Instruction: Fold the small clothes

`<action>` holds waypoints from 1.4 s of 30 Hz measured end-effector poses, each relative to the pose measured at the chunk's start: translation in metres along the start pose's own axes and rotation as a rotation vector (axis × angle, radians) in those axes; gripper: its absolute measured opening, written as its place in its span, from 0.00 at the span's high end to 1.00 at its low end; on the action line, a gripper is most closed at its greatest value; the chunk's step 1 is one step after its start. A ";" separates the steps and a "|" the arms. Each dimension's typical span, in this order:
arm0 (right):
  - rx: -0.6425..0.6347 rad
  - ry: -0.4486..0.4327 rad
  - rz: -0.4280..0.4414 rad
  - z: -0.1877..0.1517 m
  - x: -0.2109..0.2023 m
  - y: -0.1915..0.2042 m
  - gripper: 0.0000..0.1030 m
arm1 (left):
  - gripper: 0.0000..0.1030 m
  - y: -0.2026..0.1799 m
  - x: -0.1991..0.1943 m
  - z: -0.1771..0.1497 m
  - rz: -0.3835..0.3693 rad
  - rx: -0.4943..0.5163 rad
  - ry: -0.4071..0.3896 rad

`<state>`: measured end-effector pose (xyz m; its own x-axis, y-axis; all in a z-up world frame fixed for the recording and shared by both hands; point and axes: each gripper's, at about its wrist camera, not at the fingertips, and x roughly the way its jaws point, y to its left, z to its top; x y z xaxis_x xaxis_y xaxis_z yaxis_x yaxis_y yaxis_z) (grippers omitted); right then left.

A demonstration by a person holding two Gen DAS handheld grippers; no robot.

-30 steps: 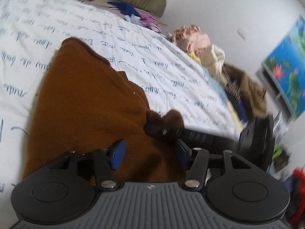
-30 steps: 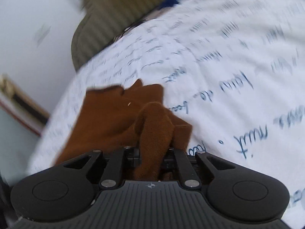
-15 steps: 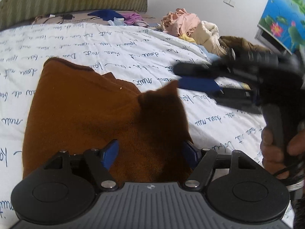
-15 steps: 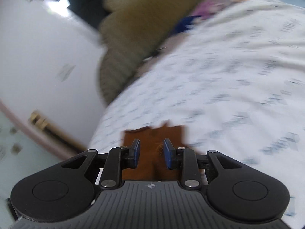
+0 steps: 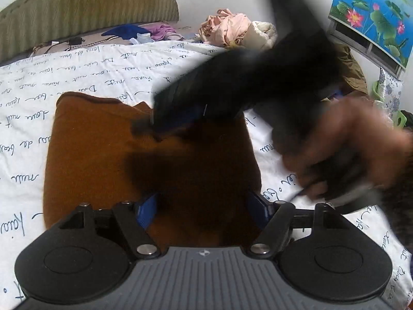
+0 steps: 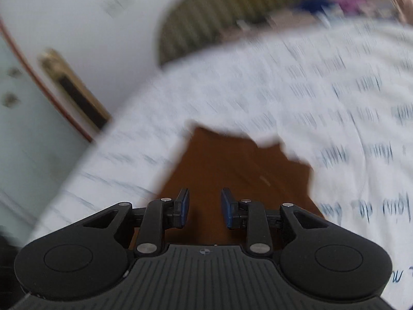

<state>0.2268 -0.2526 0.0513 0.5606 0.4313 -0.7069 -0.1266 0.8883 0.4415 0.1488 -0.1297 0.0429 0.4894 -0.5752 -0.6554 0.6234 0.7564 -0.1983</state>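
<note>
Both jaws apart, empty | brown garment [image 5: 108, 155] flat | sheet [image 5: 77, 77] script illegible

Right gripper [image 5: 180, 118] motion-blurred above brown garment [image 5: 98, 149], covering its far right corner; bedsheet lettering [image 6: 335, 82] beyond the garment smeared, unreadable.

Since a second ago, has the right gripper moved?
Yes. The right gripper let go of the brown cloth and rose, judged against the bedsheet.
</note>
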 end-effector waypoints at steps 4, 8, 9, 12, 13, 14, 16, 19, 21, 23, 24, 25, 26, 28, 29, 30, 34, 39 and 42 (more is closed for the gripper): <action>0.156 -0.056 0.056 0.002 0.021 -0.048 1.00 | 0.25 0.002 0.006 0.003 0.001 -0.007 -0.008; 0.127 -0.075 0.032 0.009 0.028 -0.040 1.00 | 0.23 0.002 0.012 0.010 0.003 -0.029 0.008; 0.133 -0.070 0.036 0.010 0.028 -0.040 1.00 | 0.23 0.002 0.012 0.011 0.004 -0.038 0.011; 0.124 -0.108 0.092 0.006 0.008 -0.040 0.85 | 0.23 0.008 0.004 0.014 -0.016 -0.061 0.017; 0.114 -0.125 0.090 0.005 -0.005 -0.037 0.78 | 0.23 0.012 0.001 0.015 -0.015 -0.063 0.021; 0.099 -0.141 0.095 0.001 -0.017 -0.034 0.78 | 0.23 0.014 -0.001 0.016 -0.008 -0.066 0.026; 0.065 -0.165 0.112 -0.008 -0.044 -0.028 0.76 | 0.23 0.018 -0.008 0.019 0.011 -0.069 0.029; -0.001 -0.147 0.052 -0.030 -0.068 -0.017 0.66 | 0.23 0.025 -0.021 0.021 0.070 -0.082 0.010; -0.038 -0.096 -0.043 -0.047 -0.059 -0.015 0.61 | 0.23 0.027 -0.029 0.022 0.111 -0.081 -0.003; -0.021 -0.072 -0.071 -0.062 -0.039 -0.026 0.61 | 0.23 0.025 -0.034 0.021 0.184 -0.073 -0.010; 0.006 -0.100 -0.061 -0.065 -0.039 -0.030 0.62 | 0.23 0.025 -0.036 0.021 0.213 -0.071 -0.008; 0.041 -0.105 -0.061 -0.063 -0.041 -0.031 0.61 | 0.23 0.026 -0.038 0.021 0.244 -0.072 -0.007; 0.055 -0.125 -0.068 -0.062 -0.046 -0.028 0.61 | 0.23 0.029 -0.039 0.021 0.269 -0.079 -0.006; 0.027 -0.182 -0.081 -0.061 -0.064 -0.016 0.59 | 0.23 0.035 -0.045 0.018 0.310 -0.086 -0.001; 0.025 -0.202 -0.076 -0.062 -0.072 -0.011 0.58 | 0.23 0.037 -0.047 0.016 0.334 -0.090 -0.001; 0.029 -0.216 -0.069 -0.065 -0.081 -0.007 0.53 | 0.23 0.040 -0.048 0.014 0.357 -0.093 -0.002; 0.014 -0.229 -0.181 -0.089 -0.103 0.009 0.24 | 0.23 0.053 -0.047 0.007 0.417 -0.139 0.005; 0.019 -0.173 -0.213 -0.117 -0.084 0.011 0.22 | 0.20 0.056 -0.036 -0.001 0.437 -0.154 0.028; 0.035 -0.127 -0.217 -0.124 -0.058 0.006 0.20 | 0.19 0.054 -0.029 -0.007 0.450 -0.155 0.043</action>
<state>0.0924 -0.2523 0.0263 0.6700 0.2061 -0.7132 0.0347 0.9510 0.3074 0.1644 -0.0699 0.0456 0.6621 -0.1684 -0.7302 0.2552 0.9668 0.0084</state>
